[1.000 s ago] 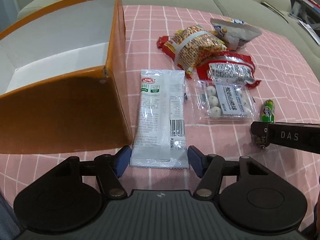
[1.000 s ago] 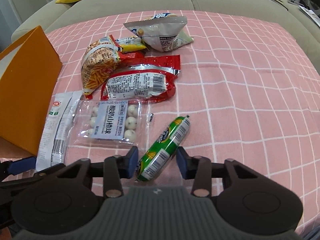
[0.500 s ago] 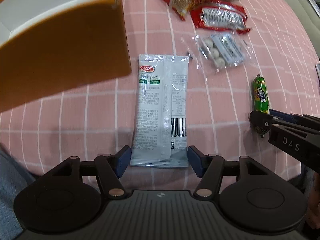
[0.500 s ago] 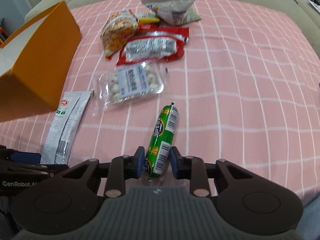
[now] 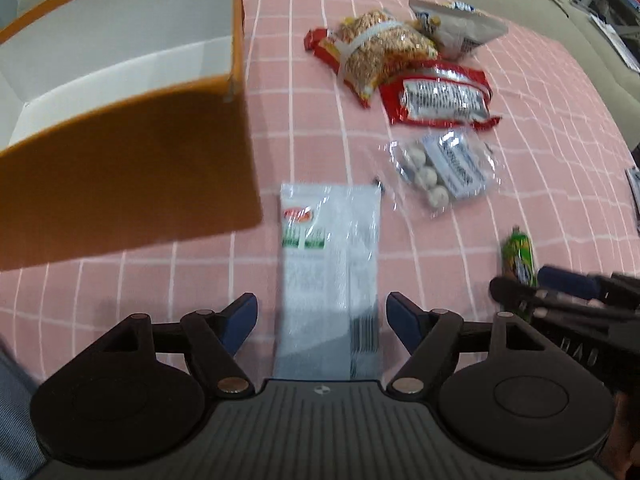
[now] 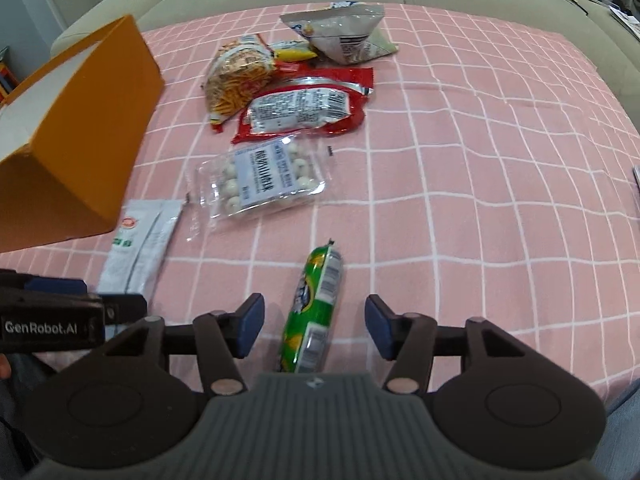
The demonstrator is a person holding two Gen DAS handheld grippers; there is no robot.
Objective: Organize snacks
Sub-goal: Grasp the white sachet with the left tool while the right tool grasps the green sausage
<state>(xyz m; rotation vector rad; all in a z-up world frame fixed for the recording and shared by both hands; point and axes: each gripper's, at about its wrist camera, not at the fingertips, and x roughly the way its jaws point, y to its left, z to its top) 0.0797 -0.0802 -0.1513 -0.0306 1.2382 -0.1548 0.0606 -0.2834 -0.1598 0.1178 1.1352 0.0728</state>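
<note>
Both the left hand-held gripper (image 5: 322, 316) and right hand-held gripper (image 6: 314, 320) just opened, angled downward.

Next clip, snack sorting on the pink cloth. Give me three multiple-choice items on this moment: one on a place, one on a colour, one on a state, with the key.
1. What lies between the right tongs?
A. green sausage stick
B. clear bag of white balls
C. red packet

2. What colour is the outside of the box?
A. blue
B. orange
C. green

3. How do the left tongs stand around the white sachet?
A. clamped on it
B. open, pads clear of it
C. shut beside it

Key: 1 A, the stick lies between the pads; 2 B, its walls are orange and white inside; 3 B, cloth shows between each pad and the sachet.
</note>
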